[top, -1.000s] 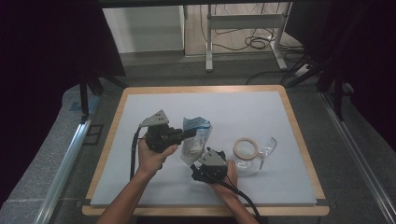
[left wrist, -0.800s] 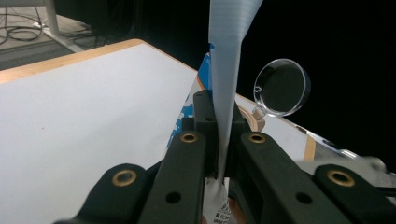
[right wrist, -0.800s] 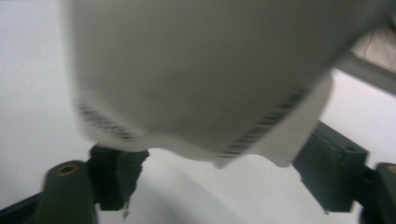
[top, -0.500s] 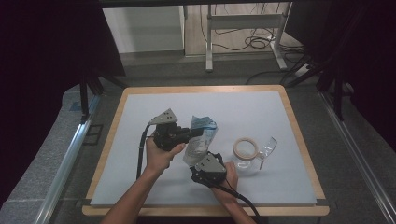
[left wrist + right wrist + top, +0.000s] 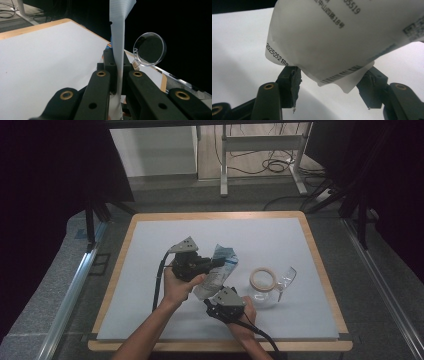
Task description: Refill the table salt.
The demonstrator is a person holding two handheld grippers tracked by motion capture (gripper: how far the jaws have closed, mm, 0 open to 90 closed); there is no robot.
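Packet (image 5: pixel 218 270): soft white pouch with blue print on its face, crumpled, held up off the white table mat (image 5: pixel 150 250) near the middle, between both grippers. Back side plain white with black printed digits, a line of characters and a barcode strip along the lower edge (image 5: pixel 342 73); one bottom corner folded into a small flap. Seen edge-on in the left gripper view as a thin flat white seam (image 5: pixel 117 50) running upward.

Left gripper (image 5: pixel 212 265): jaws pressed together on the packet's flat edge, pinching it firmly; held in the left hand (image 5: pixel 177 287), grey three-cornered plate on top.

Right gripper (image 5: pixel 216 297): just below the packet's lower end, jaws spread on either side of the bottom corner, lately closing in; pads (image 5: pixel 293 82) close to the paper, not clearly pressing it.

Glass jug (image 5: pixel 272 282): clear, with handle, lying on the mat to the right of the packet, a tan ring at its mouth
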